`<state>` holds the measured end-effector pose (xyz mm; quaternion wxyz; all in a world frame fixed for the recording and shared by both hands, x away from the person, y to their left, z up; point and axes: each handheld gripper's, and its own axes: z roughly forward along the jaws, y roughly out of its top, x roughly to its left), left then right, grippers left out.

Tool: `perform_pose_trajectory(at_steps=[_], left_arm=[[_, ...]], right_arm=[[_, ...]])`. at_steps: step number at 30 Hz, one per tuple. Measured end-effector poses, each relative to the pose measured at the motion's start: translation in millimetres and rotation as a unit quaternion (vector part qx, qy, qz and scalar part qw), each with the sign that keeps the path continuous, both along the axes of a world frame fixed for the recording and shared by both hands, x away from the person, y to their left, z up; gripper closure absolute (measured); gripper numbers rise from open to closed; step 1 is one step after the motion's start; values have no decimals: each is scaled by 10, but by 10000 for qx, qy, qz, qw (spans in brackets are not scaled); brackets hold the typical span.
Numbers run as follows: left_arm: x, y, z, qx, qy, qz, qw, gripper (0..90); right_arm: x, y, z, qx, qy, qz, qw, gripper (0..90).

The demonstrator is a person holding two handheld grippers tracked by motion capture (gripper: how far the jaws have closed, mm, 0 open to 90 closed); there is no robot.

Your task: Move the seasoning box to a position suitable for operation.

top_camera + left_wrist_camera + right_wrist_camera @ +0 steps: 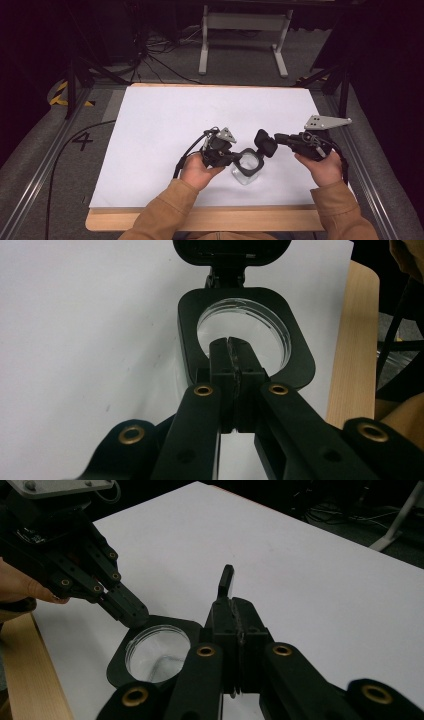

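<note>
A clear square jar (246, 172) with a black rim (300, 365) stands on the white sheet near the table's front. Its hinged black lid (265, 142) is swung up and open, and also shows at the top of the left gripper view as the lid (230, 250). My left gripper (236, 157) is shut, and in its own view the left gripper (229, 342) lies on the rim's near side with its tips over the round mouth. My right gripper (231, 605) is shut on the lid's thin edge (227, 580), which stands up between its jaws.
The white sheet (200, 120) covers most of the wooden table (200, 219), whose bare front edge lies by the person's sleeves. Metal rails run along both sides. A white stand (245, 30) and cables sit on the floor behind.
</note>
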<state>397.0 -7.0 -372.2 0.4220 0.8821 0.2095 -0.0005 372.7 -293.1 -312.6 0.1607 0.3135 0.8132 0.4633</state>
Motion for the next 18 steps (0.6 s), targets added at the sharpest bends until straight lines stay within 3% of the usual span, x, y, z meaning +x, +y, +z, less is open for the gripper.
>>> perform_pose_trajectory(at_steps=[7,11,13,18], left_arm=[[1,-10,-7,-30,-26,4,10000,900],[16,-10,-2,-56,105,-23,9999,899],[18,13,31,41,52,-4,10000,898],[44,202,160,-31,-108,251,9996,898]], right_arm=[[-21,92,-18,-63,96,137,9998,894],[-39,202,-53,-212,151,302,9992,894],[-48,256,-80,-262,183,365,9988,894],[-65,359,-132,-373,248,471,9979,894]])
